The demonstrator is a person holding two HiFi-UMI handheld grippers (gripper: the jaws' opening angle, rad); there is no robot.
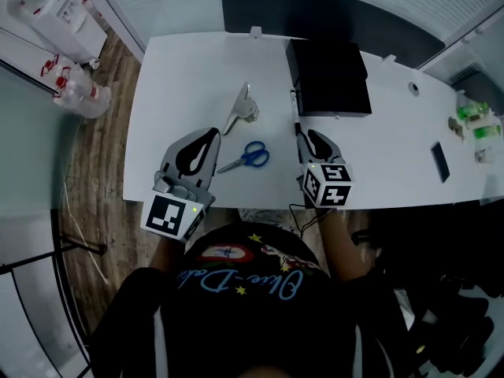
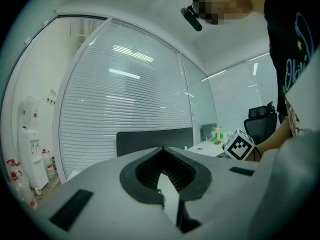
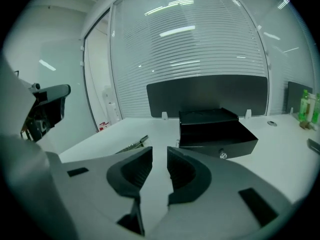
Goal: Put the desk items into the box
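Observation:
An open black box [image 1: 328, 77] stands at the back of the white desk [image 1: 197, 61]; the right gripper view shows the box [image 3: 218, 128] straight ahead. Blue-handled scissors [image 1: 247, 157] lie between the two grippers. A silver metal tool [image 1: 239, 109] lies behind them, also seen as the tool [image 3: 131, 145] at the left. A dark pen [image 1: 295, 113] lies along the box's left side. My right gripper [image 1: 312, 135] is open and empty near the pen's near end, its jaws [image 3: 160, 154] apart. My left gripper [image 1: 209, 132] is left of the scissors, with its tips [image 2: 161, 149] together and nothing held.
A dark partition [image 1: 315, 6] runs along the desk's back edge. On the right part of the desk are a flat dark device [image 1: 439, 161] and green bottles [image 1: 477, 118]. A water dispenser [image 1: 59, 14] and bottles [image 1: 79, 93] stand on the floor at the left.

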